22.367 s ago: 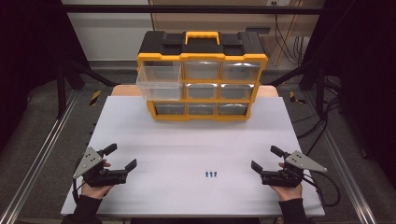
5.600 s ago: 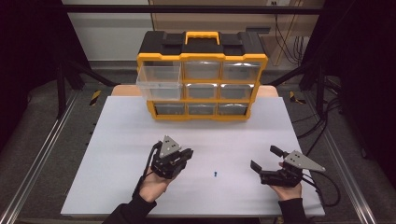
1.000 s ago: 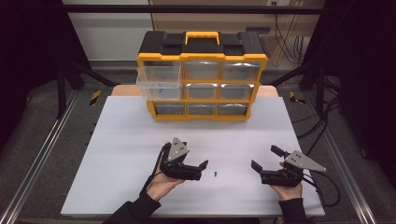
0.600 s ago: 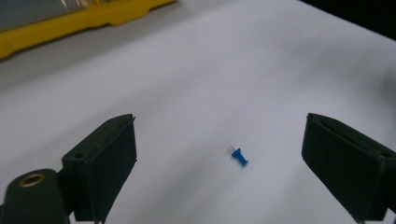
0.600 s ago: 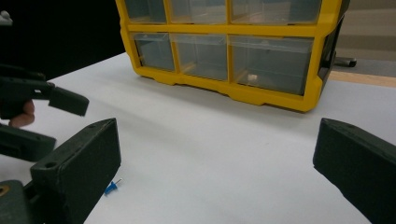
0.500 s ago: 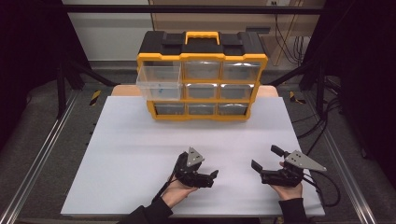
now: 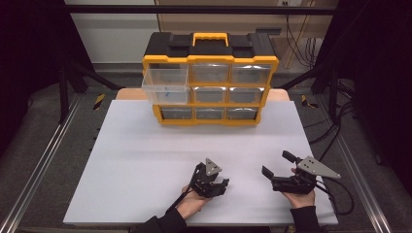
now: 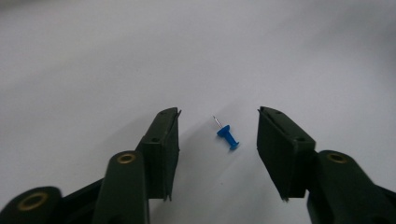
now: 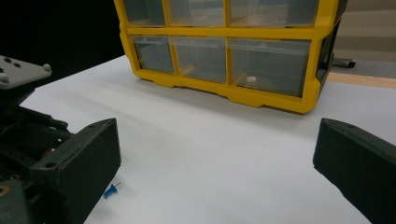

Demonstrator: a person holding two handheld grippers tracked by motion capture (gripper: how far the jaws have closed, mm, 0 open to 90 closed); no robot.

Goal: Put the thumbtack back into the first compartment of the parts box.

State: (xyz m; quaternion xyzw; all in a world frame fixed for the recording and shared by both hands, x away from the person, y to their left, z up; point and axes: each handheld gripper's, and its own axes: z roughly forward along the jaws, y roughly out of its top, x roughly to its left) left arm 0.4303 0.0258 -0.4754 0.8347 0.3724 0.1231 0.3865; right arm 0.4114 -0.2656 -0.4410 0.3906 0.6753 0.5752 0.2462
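Note:
A small blue pushpin [image 8: 228, 136] lies on its side on the white table [image 7: 145, 160], pin tip pointing away. My left gripper [image 8: 218, 114] straddles it; its jaws have just been closing and stand partly apart, the pads clear of the pin on both sides. From above, the left gripper [image 7: 221, 187] sits low at the table's front centre. The right gripper view shows the same pushpin [image 9: 111, 190] beside the left gripper [image 9: 18, 121]. My right gripper [image 7: 276, 164] rests open at the front right, with nothing between its jaws [image 9: 217, 158].
A yellow and black drawer organizer [image 7: 210, 53] stands at the back of the table, its top-left clear drawer [image 7: 165, 85] pulled out. A small pale item lies in one lower drawer [image 9: 251, 79]. Cables trail off to the right [image 7: 340, 194].
My left gripper has moved right and down onto the spot where the pushpin lies, and its jaws have narrowed. The right gripper has kept still.

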